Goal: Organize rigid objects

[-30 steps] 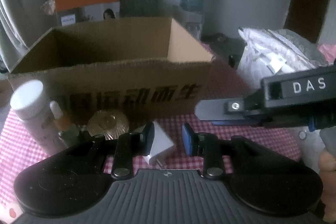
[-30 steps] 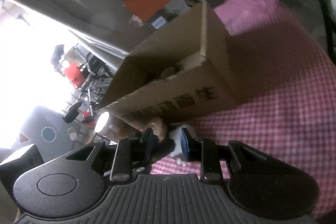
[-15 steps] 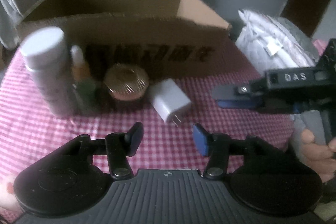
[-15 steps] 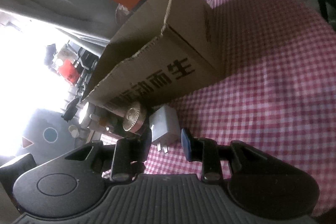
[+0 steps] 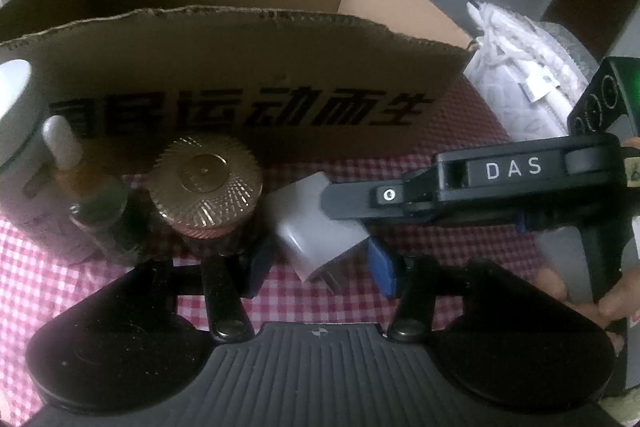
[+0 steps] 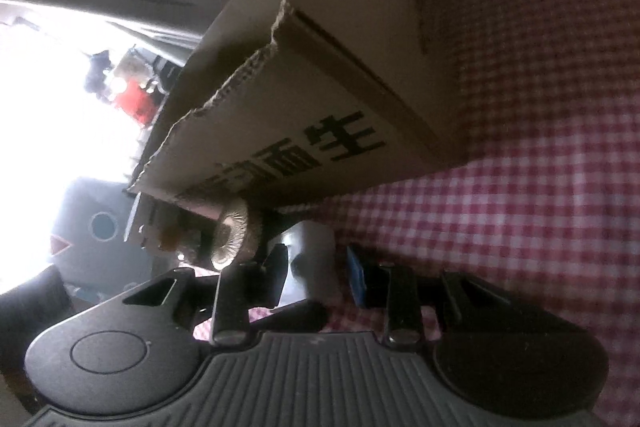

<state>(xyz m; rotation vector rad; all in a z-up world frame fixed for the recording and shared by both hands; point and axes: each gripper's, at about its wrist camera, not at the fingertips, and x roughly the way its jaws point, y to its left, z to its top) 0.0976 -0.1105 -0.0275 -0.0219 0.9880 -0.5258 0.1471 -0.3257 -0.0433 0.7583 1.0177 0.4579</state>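
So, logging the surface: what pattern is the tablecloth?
Red-and-white gingham check on the tablecloth, clearest in the right wrist view.

Red-and-white checked cloth covers surface. On it: open cardboard box; in front of box, white cylinder, dropper bottle, ribbed copper-lidded jar, white charger plug. White bundle beside box's right end.

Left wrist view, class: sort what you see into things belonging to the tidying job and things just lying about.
Job:
cardboard box
white charger
gold-lidded jar
dropper bottle
white bottle

Lying about:
white bag
checked cloth
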